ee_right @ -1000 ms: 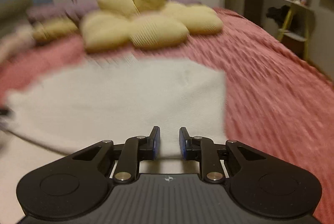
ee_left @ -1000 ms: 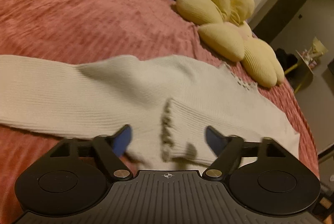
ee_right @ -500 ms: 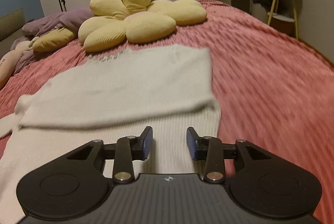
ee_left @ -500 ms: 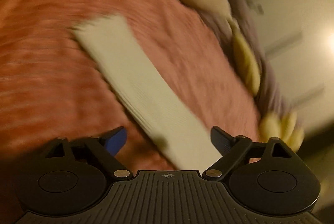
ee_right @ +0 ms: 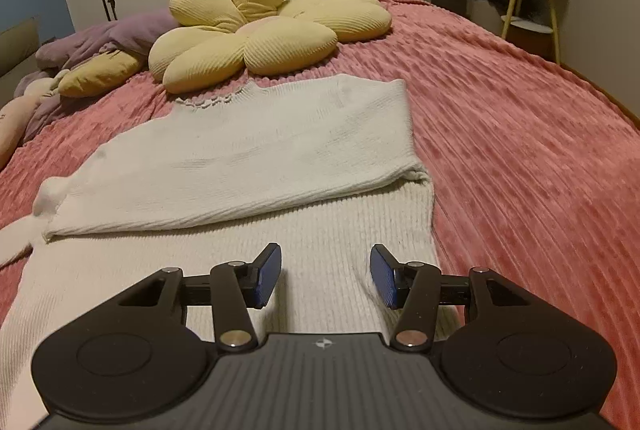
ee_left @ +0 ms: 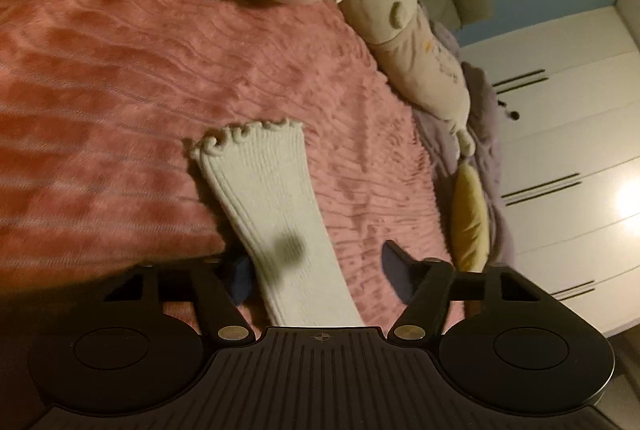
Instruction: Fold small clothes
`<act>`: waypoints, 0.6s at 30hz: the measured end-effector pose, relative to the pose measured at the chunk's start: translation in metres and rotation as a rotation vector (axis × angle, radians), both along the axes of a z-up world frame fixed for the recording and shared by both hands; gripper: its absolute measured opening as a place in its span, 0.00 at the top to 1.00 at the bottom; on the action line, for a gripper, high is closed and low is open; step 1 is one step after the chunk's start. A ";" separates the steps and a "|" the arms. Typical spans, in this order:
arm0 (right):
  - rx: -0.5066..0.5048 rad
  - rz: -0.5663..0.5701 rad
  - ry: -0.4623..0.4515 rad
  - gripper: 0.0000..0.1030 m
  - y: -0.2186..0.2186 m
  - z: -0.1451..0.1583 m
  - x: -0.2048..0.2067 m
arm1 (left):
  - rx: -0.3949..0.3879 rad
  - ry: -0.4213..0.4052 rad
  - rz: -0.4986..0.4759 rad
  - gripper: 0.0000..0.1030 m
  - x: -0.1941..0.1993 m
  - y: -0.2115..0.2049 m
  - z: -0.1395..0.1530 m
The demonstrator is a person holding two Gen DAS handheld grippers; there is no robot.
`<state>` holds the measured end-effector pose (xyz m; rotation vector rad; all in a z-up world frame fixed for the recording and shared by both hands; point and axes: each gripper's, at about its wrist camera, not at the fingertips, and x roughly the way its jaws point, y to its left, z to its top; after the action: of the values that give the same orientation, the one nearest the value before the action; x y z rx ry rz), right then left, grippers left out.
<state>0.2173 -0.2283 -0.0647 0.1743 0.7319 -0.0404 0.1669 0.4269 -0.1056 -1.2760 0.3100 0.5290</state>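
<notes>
Sweater [ee_right: 256,149] (one) — two parted grippers

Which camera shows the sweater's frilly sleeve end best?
The left wrist view: the frilly cuff lies in clear sight on the pink bedspread. The right wrist view shows the sweater's folded body, not that cuff.

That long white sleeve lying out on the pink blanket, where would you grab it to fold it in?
Probably at the ruffled cuff, the sleeve's free far end. It lies flat on the blanket, so the open left gripper should come from above, one finger sliding under an edge.
</notes>
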 end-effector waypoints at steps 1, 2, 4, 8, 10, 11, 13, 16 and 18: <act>-0.008 0.001 0.001 0.53 0.001 0.000 0.000 | -0.002 0.008 -0.002 0.50 0.001 0.003 -0.001; -0.016 0.001 0.000 0.56 0.002 0.000 0.000 | -0.012 0.012 -0.003 0.54 0.002 0.005 -0.002; -0.026 0.001 -0.006 0.61 0.003 0.001 0.000 | -0.047 0.007 0.008 0.65 -0.001 0.009 -0.006; -0.034 -0.005 -0.030 0.73 0.001 0.004 -0.003 | -0.163 -0.091 0.033 0.65 -0.010 0.018 -0.019; -0.047 -0.014 -0.049 0.73 -0.001 0.007 -0.004 | -0.186 -0.091 0.009 0.72 -0.009 0.023 -0.024; -0.044 -0.016 -0.057 0.73 -0.002 0.009 -0.005 | -0.174 -0.066 -0.011 0.73 -0.007 0.024 -0.023; -0.029 -0.021 -0.072 0.73 -0.005 0.012 -0.007 | -0.137 -0.046 -0.035 0.75 -0.005 0.021 -0.020; -0.028 -0.021 -0.073 0.73 -0.005 0.013 -0.007 | -0.105 -0.044 -0.055 0.78 -0.002 0.015 -0.010; -0.030 -0.015 -0.070 0.73 -0.003 0.013 -0.006 | -0.045 -0.058 -0.086 0.87 0.003 0.006 0.003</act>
<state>0.2114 -0.2316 -0.0517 0.1518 0.6600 -0.0596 0.1703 0.4330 -0.1024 -1.3127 0.3280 0.4130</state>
